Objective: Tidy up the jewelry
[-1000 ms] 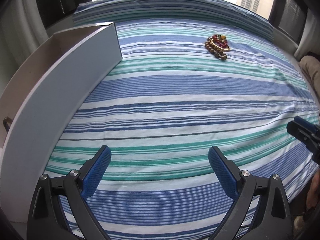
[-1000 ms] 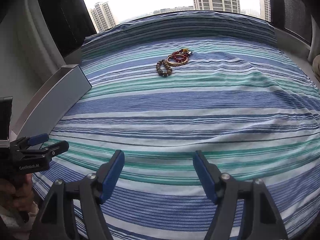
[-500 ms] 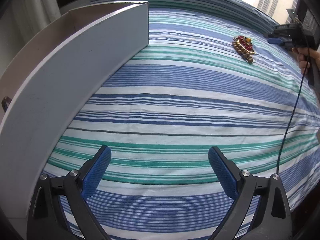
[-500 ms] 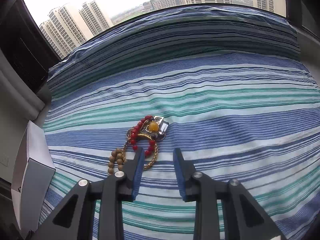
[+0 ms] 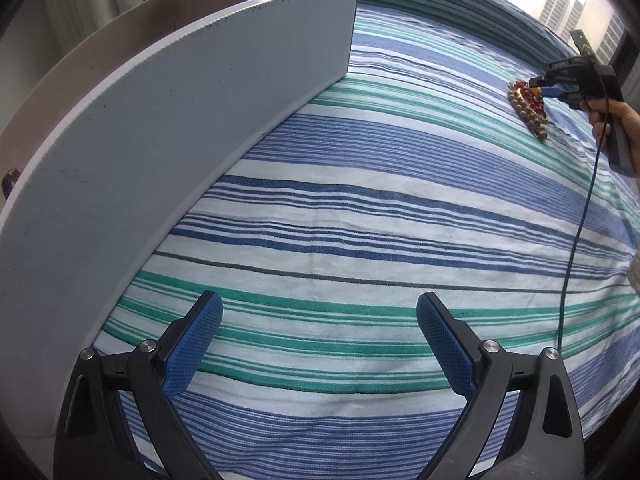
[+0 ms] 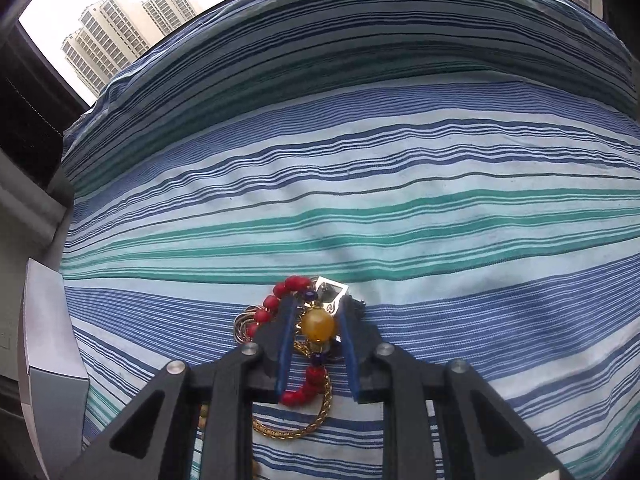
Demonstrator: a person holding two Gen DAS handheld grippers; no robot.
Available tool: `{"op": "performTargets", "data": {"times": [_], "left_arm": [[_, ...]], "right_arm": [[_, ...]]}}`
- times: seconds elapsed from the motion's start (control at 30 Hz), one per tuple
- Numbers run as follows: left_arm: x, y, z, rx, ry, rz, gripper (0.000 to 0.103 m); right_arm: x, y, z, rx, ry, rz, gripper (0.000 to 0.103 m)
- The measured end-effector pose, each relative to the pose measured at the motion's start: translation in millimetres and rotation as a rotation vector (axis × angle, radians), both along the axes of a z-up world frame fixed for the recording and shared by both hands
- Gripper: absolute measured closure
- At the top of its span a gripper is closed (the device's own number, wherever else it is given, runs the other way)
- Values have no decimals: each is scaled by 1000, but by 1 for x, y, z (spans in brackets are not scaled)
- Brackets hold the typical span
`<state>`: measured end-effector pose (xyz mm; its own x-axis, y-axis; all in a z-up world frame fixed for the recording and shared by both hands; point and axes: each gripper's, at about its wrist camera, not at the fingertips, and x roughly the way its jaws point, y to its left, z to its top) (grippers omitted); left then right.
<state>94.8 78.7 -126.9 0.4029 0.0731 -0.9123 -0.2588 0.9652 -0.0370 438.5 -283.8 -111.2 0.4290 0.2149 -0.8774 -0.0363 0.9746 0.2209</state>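
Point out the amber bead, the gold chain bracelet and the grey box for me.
amber bead point(image 6: 317, 323), right wrist view, centre of the round bead.
gold chain bracelet point(image 6: 280, 433), right wrist view, lower curve of the chain.
grey box point(image 5: 192, 128), left wrist view, its long outer wall.

We count two grippers, the left gripper point(image 5: 318, 336) and the right gripper point(image 6: 316, 320), and one hand point(image 5: 616, 120) in sight. On the single striped bedspread point(image 5: 380, 208) we make out one box point(image 5: 160, 128) and one little heap of jewelry: one red bead bracelet point(image 6: 298, 394), one gold chain point(image 6: 296, 428), one wooden bead bracelet point(image 5: 528, 114) and one big amber bead point(image 6: 317, 323).
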Motion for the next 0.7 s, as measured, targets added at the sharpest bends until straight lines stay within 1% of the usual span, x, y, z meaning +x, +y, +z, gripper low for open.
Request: {"op": "performTargets", "data": {"times": [0.1,0.13,0.17,0.23,0.3,0.43,0.53,0.6,0.7], "left_arm": [[0,-2,1,10,2,-7,5],[0,-3,2,11,-1,-7,5],[0,-3,2,11,-2,-6,5],[0,-3,1,10,1,-3,5],[0,-4,0,8,2,-5,5],[-4,-9,2,6,-8,-18,5],[-5,-10,1,2,-4,-24,5],[-5,-12,1,2,-5,-30,5],[-2,-15,0,4,-1,-35,5]], "right_arm": [[2,1,1,9,10,11,81],[1,1,2,13,16,19,86],[0,1,2,11,19,29,85],[-7,4,7,-26,-2,40,86],[-19,2,17,-10,-36,43,86],[-50,-5,39,68,-76,42,86],[-81,-13,48,115,-77,42,86],[-103,-20,48,144,-67,39,86],[-137,-33,37,155,-48,28,86]]}}
